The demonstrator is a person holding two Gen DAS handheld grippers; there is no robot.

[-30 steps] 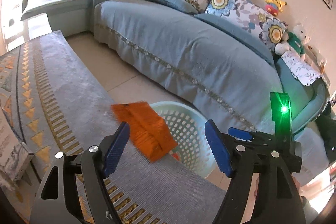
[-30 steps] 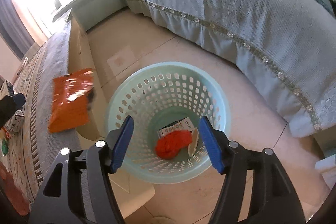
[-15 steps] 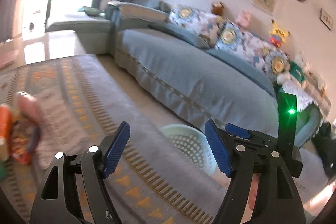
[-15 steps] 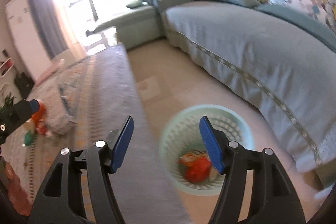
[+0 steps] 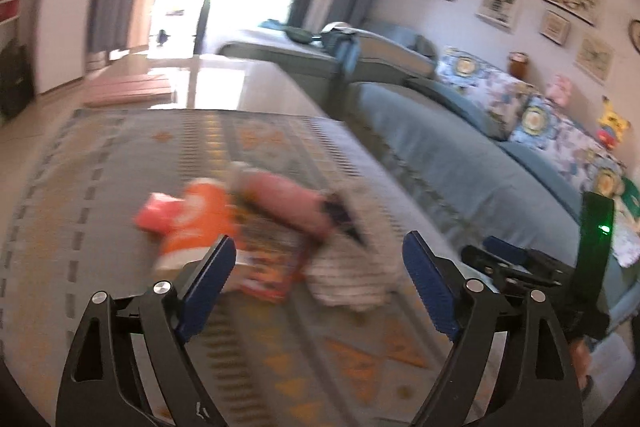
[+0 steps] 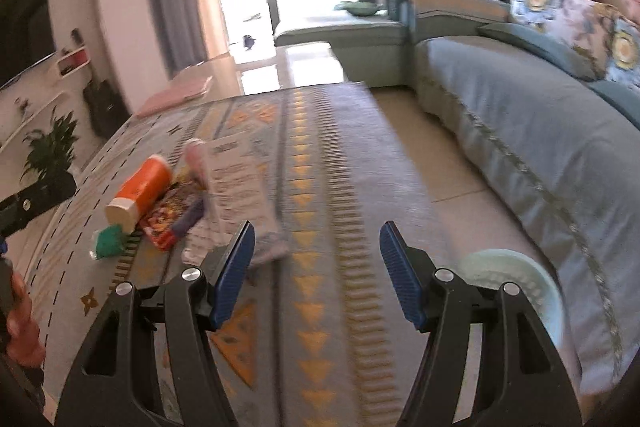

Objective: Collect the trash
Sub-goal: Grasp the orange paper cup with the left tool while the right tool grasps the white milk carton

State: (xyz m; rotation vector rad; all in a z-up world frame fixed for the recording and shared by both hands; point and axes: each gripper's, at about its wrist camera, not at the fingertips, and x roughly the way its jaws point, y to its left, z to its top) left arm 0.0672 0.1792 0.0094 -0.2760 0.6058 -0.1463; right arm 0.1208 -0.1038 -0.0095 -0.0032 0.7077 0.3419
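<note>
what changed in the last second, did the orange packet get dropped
Yes: the orange packet went into the basket. Both views swung from the basket to the trash pile on the rug. The left gripper jaws have just been opening, empty. The right gripper stayed open, empty.

An orange bottle (image 6: pixel 142 191) lies on its side on the tabletop (image 6: pixel 320 187) amid wrappers (image 6: pixel 168 219) and a paper sheet (image 6: pixel 236 183); the pale green basket (image 6: pixel 516 275) stands off its right edge.
</note>
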